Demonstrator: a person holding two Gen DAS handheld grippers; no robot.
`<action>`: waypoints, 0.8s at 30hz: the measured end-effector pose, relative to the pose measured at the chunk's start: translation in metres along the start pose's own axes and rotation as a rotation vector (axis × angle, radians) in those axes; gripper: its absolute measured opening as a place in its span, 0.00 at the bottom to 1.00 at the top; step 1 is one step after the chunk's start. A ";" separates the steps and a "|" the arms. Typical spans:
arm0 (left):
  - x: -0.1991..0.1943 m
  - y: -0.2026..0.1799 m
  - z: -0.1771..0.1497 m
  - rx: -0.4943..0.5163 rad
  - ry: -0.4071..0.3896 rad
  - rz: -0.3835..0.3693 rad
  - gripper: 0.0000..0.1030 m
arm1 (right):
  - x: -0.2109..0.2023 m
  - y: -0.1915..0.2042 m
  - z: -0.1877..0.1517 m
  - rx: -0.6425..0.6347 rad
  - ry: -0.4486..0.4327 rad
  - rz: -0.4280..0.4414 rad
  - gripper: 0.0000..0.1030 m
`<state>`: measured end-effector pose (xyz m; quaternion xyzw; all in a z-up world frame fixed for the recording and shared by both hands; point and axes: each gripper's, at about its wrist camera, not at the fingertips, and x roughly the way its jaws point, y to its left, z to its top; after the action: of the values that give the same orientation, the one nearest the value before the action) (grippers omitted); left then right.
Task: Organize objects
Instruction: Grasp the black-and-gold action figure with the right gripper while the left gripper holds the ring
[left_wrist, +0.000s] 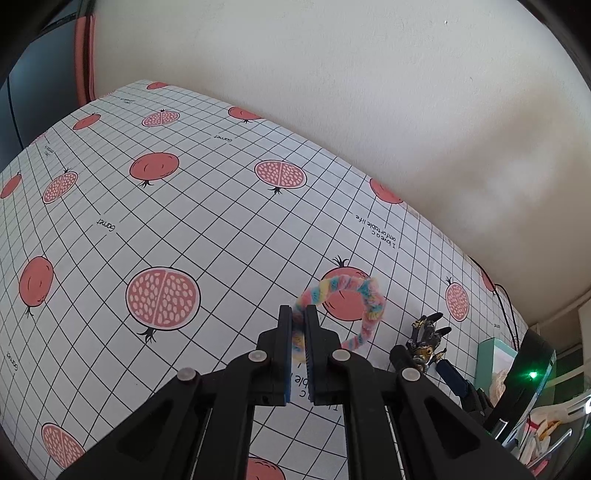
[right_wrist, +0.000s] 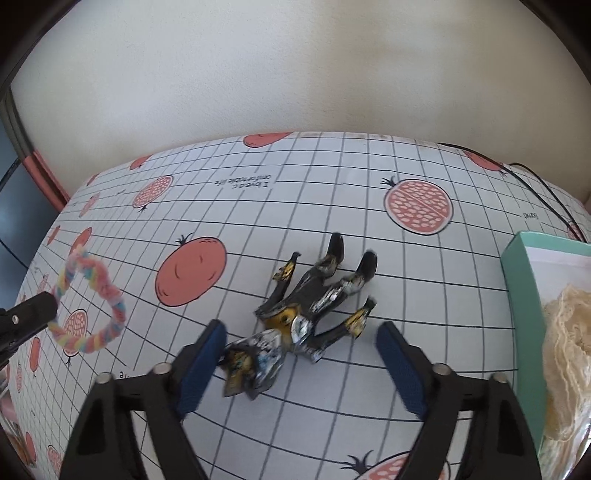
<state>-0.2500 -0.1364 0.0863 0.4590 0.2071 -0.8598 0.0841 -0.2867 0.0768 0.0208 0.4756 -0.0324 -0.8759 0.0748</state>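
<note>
The left gripper (left_wrist: 299, 321) is clamping the pastel ring (left_wrist: 347, 306) mid-counter while the right gripper (right_wrist: 299, 354), jaws apart, is straddling the toy figure (right_wrist: 306, 314) (best centred before closing).

A desk (right_wrist: 295, 221) covered with a gridded, pomegranate-printed cloth is set against a cream wall (right_wrist: 295, 74). Black cables (right_wrist: 535, 188) are draped over its far right corner.

The pastel ring (left_wrist: 343, 310) is partly hidden between the left jaws. The teal box (right_wrist: 546, 332) runs off-frame; the figurine's (right_wrist: 295, 306) near end, perhaps its head, is blurred.
</note>
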 end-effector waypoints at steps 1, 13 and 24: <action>0.001 -0.001 0.000 0.002 0.002 -0.001 0.06 | -0.001 -0.002 0.000 0.000 0.001 -0.004 0.72; 0.004 -0.013 -0.004 0.023 0.002 0.003 0.06 | -0.007 -0.020 -0.001 0.002 0.015 0.017 0.47; -0.009 -0.042 -0.007 0.053 -0.036 -0.023 0.06 | -0.041 -0.028 0.006 -0.043 -0.034 0.023 0.30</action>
<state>-0.2536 -0.0959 0.1021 0.4431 0.1878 -0.8741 0.0658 -0.2726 0.1112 0.0544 0.4584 -0.0204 -0.8834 0.0947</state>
